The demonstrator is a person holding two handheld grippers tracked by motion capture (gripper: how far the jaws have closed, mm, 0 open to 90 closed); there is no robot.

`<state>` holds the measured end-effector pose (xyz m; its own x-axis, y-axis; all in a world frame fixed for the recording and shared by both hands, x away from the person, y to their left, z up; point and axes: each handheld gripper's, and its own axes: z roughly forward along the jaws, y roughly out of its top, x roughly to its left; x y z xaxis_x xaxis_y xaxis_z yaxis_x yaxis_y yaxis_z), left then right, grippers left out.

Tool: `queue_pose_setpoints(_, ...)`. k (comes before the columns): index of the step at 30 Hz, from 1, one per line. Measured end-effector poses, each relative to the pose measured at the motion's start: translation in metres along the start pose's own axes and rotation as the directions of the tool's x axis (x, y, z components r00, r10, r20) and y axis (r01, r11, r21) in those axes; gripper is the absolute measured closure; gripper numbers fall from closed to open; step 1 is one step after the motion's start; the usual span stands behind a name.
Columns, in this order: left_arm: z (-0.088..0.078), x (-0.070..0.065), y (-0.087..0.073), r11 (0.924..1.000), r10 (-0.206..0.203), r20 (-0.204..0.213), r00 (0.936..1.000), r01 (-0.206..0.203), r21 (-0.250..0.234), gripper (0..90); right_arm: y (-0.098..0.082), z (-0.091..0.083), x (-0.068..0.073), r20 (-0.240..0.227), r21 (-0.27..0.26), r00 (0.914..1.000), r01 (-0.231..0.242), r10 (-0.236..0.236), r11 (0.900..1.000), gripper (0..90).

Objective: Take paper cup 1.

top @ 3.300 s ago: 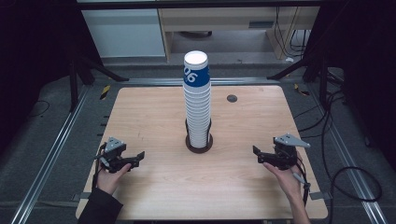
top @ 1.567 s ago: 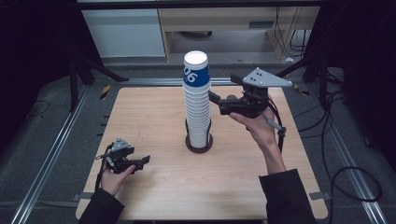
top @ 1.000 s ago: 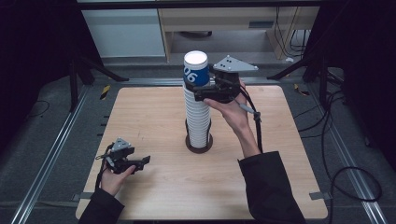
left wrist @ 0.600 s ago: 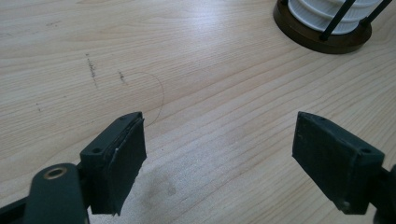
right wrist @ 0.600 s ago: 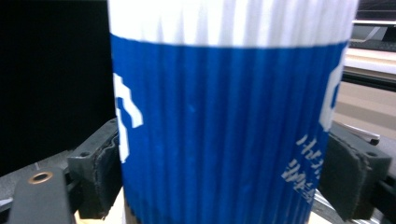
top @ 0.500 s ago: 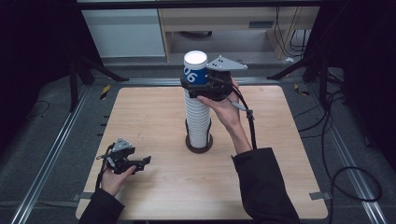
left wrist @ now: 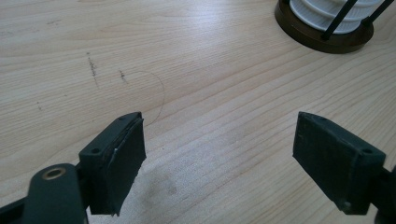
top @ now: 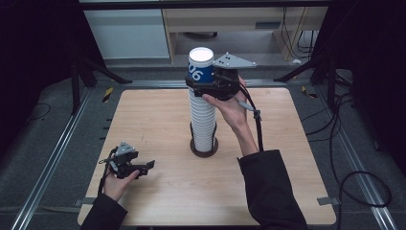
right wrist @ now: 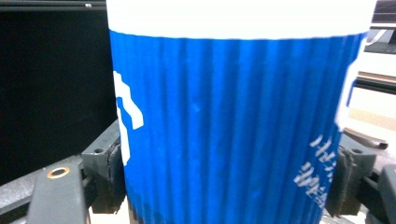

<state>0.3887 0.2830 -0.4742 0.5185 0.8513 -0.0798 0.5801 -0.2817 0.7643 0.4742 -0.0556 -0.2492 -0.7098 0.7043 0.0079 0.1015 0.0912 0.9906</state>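
The right gripper (top: 203,86) has just been closing and now clamps the blue paper cup (top: 200,71) topping the tall cup stack (top: 203,120) at mid-table. A tilted lift may drag nested cups or topple it. The left gripper (top: 143,168), jaws apart, rests near-left.

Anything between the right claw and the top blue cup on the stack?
No. The right claw has just been closing and its pads now press both sides of the top blue cup, with nothing visible in between. The left claw sits open low over the table.
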Motion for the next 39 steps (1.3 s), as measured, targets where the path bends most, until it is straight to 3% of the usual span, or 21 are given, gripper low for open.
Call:
queue_pose_setpoints(8,0.000,0.000,0.000,1.0000,0.002,0.000,1.0000,-0.002,0.002,16.3,0.012,-0.003,0.000,-0.006,-0.004,0.9998,0.019,-0.019,1.000,20.8)
queue_pose_setpoints(25,0.000,0.000,0.000,1.0000,0.003,0.001,1.0000,-0.003,0.003,15.9,0.042,-0.020,-0.003,0.000,-0.085,0.9999,0.011,-0.011,0.996,20.7)
queue_pose_setpoints(32,0.000,-0.001,0.000,1.0000,0.005,0.001,1.0000,-0.005,0.005,15.8,0.052,-0.037,-0.005,-0.003,-0.128,0.9999,0.012,-0.012,0.992,20.6)
queue_pose_setpoints(39,-0.001,-0.001,0.001,1.0000,0.004,0.001,1.0000,-0.004,0.003,15.8,0.042,-0.067,-0.017,0.052,-0.113,0.9980,0.042,-0.037,0.993,20.6)
